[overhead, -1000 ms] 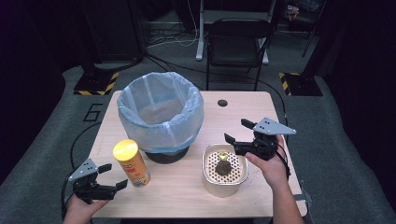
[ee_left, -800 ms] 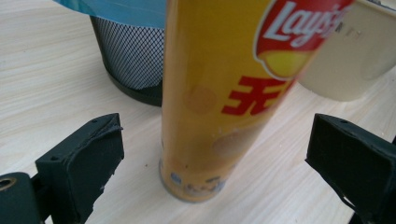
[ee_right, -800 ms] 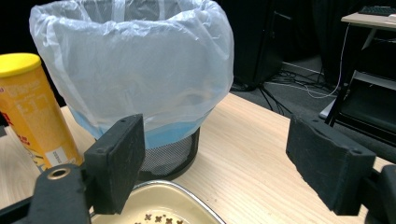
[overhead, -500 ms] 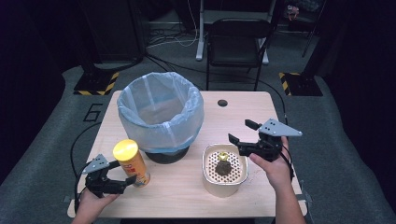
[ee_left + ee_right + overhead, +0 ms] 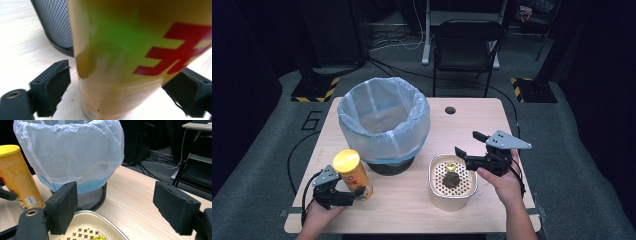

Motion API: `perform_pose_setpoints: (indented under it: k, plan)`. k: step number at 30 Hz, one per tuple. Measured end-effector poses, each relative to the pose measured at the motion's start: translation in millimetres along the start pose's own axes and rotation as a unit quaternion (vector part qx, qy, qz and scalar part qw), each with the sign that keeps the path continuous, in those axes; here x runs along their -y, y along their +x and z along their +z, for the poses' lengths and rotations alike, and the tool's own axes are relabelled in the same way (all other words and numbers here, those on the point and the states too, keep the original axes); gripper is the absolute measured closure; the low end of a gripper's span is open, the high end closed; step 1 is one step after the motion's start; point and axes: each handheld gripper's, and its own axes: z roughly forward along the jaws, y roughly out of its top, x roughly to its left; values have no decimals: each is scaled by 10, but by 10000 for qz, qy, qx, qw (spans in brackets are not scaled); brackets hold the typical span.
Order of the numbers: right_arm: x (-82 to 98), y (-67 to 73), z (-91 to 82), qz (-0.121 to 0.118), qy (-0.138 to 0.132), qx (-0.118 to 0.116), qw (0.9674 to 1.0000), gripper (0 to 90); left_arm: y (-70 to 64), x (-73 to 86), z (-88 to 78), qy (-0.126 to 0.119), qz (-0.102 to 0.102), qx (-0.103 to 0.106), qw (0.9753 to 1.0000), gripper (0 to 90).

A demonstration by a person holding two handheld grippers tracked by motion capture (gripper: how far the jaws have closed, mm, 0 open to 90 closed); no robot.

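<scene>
The can (image 5: 353,173) stands upright on the tabletop (image 5: 472,120), just beside the bin (image 5: 383,125), between the spread left tongs (image 5: 343,196). Best to centre it and squeeze low and evenly, lest it tip. The right tongs (image 5: 468,148) hang spread above the tray (image 5: 452,182).

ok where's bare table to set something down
Free: the far right corner around the small hole, beyond the right gripper; also the near edge between the yellow can and the perforated tray. Crowded: the left-centre, where the lined bin stands by the can.
</scene>
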Motion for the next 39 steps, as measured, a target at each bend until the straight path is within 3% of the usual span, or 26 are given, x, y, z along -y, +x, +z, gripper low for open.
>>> perform_pose_setpoints:
  k: [4, 6, 7, 8, 16, 17, 24, 39]
  plan:
    - [14, 3, -7, 7, 1, 16, 10000, 199, -14, 11, 25, -45, 8, 7, 10000, 149]
    - [26, -1, -7, 45, 13, 29, 10000, 200, 3, 9, 16, 65, 178, 27, 9998, 173]
    - [30, -7, -3, 31, 16, 21, 10000, 201, -15, 23, 29, -37, 68, -14, 10000, 199]
    - [33, -9, -3, 27, 25, 29, 10000, 201, -12, 27, 26, -56, 143, -27, 9999, 211]
    - [52, -22, 2, 74, 28, 51, 10000, 205, -52, 17, 2, 4, 390, -169, 9991, 234]
    - [55, -20, 2, 87, 31, 62, 9999, 206, -43, 9, -14, 97, 522, -152, 9985, 235]
    - [60, -37, -11, 94, 18, 55, 9999, 207, -87, -5, -34, 75, 647, -182, 9977, 240]
    - [77, -56, -13, 153, 43, 97, 9998, 208, -125, -165, -250, 10, 451, -188, 9988, 240]
